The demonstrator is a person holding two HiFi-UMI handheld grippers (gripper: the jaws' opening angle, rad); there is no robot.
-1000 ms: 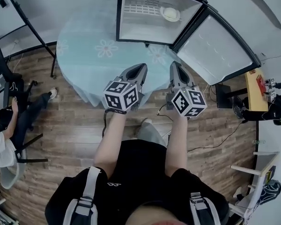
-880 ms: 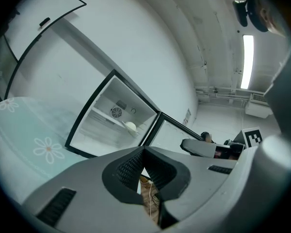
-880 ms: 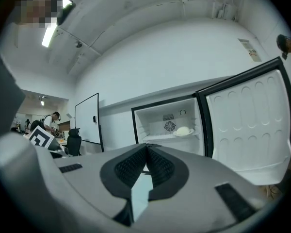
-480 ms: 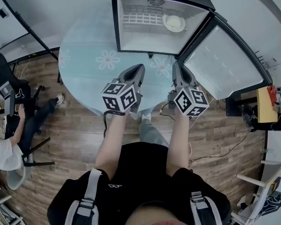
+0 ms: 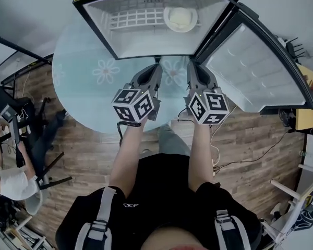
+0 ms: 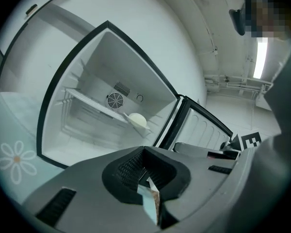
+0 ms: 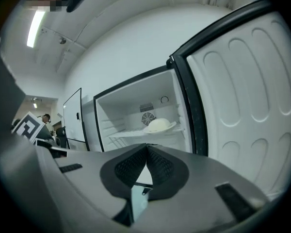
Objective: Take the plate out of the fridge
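- The fridge (image 5: 146, 40) stands on a round table (image 5: 88, 82) under a pale flowered cloth, straight ahead of both grippers. Its door (image 5: 250, 72) is swung wide, off to the right gripper's outer side, so opening it is no longer a step to do.
- The plate (image 5: 181, 19) sits on the wire shelf (image 5: 133, 19) deep inside, ahead of the two grippers and more in line with the right one than the left. It carries a pale rounded heap; what that is I cannot tell.
- The left gripper (image 5: 156, 67) has its jaws pressed together with nothing between them. Its own view shows the ribbed pads meeting, with the plate beyond and a little above the tips.
- The right gripper (image 5: 192, 66) is likewise closed and empty. In its view the plate lies ahead and above the closed tips, with the door filling the side to its right.
- Both grippers are side by side at the front edge of the fridge, outside its opening and well apart from the plate — neither touches anything.
- Judged from this, the task is at its approach stage: the way in is clear, but the plate is untouched and nothing is gripped.
- What is left, as I read it: spread the jaws of one gripper — the right looks better placed — reach in to shelf level, pinch the plate's near rim, then draw it out level so the heap does not slide off, keeping clear of the fridge frame.
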